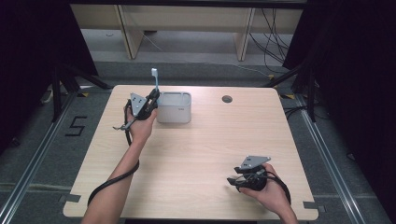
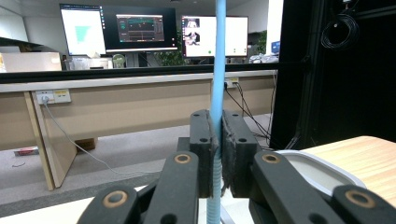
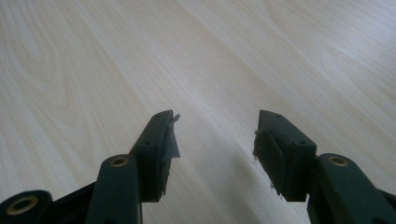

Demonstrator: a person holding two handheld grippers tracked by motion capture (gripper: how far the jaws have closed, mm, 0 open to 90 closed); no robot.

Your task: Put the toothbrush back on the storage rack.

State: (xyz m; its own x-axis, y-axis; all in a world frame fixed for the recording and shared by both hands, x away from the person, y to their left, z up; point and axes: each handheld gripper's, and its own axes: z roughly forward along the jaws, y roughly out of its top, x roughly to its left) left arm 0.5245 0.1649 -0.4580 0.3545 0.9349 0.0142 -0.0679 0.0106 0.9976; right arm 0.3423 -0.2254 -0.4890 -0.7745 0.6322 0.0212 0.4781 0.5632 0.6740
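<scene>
The left gripper (image 1: pixel 150 103) is up near the far side of the bench (image 1: pixel 196 154), just beside a grey box (image 1: pixel 174 108). It is squeezing a blue toothbrush (image 1: pixel 155 80) tight between its two black pads. The toothbrush stands straight up, with its brush end sticking high above the gripper. In the left gripper view, the blue handle (image 2: pixel 217 84) runs right up the middle, pinched from both sides, and the white rim of the box (image 2: pixel 308 164) sits just to the right of the jaws. From the high view, the toothbrush looks to be at the left edge of the box, but I can't tell if its bottom end is inside the box or just next to it.

The right gripper (image 1: pixel 236 181) is far away from all that, near the front right corner of the bench. Its jaws are spread wide apart with nothing between them. Under them there is just the light wood of the bench (image 3: pixel 215 56).
</scene>
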